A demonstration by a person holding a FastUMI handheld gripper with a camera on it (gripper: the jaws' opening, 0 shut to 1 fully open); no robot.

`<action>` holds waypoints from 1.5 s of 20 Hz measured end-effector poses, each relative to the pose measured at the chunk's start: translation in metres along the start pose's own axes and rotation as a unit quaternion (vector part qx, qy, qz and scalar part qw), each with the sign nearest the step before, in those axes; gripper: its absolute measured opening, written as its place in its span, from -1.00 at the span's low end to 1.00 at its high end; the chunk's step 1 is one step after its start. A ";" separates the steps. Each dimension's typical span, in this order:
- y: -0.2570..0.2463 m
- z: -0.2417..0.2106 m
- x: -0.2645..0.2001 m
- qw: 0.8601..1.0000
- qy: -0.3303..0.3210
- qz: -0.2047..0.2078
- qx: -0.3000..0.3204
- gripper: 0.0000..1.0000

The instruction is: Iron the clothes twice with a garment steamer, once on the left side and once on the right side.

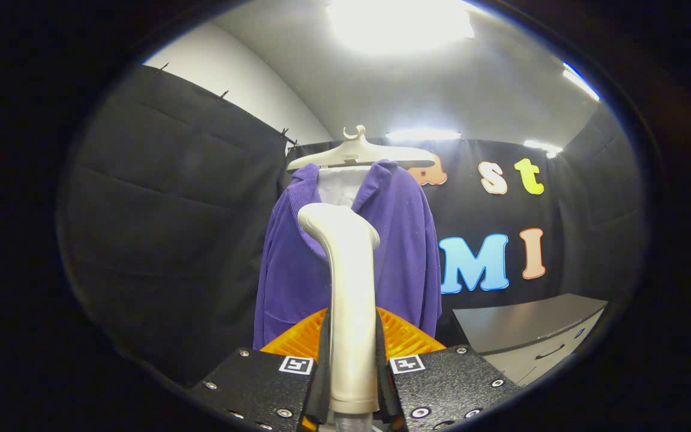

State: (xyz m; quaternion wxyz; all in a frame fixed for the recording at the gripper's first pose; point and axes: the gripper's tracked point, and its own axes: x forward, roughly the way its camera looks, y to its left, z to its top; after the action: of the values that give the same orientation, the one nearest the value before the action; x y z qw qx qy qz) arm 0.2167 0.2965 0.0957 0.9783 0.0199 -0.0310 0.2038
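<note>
A purple corduroy jacket (402,252) hangs on a pale hanger (360,153) against the black cloth wall, with a white lining showing at its open collar. My gripper (351,348) is shut on the cream handle of the garment steamer (348,282), both fingers pressing its sides. The steamer stands upright between the fingers, and its curved head sits in front of the jacket's chest, left of the middle. I cannot tell whether the head touches the cloth. The steamer hides the jacket's centre front.
A grey cabinet (525,336) with a drawer handle stands low to the right of the jacket. Black cloth wall (171,240) runs along the left side and behind the hanger. Bright ceiling lights (399,24) shine overhead.
</note>
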 end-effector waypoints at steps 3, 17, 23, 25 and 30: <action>0.012 0.030 0.019 1.000 -0.026 0.002 -0.007 -0.36; 0.068 0.047 0.110 0.999 -0.010 0.008 -0.032 -0.36; 0.077 -0.011 0.108 0.998 0.041 0.016 -0.038 -0.36; 0.079 -0.027 0.100 0.998 0.053 0.016 -0.043 -0.36; 0.077 -0.059 0.085 0.996 0.074 0.018 -0.050 -0.36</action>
State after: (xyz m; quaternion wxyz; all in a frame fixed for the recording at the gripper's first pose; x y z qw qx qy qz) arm 0.2666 0.4038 0.0446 0.9738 -0.0453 0.0309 0.2208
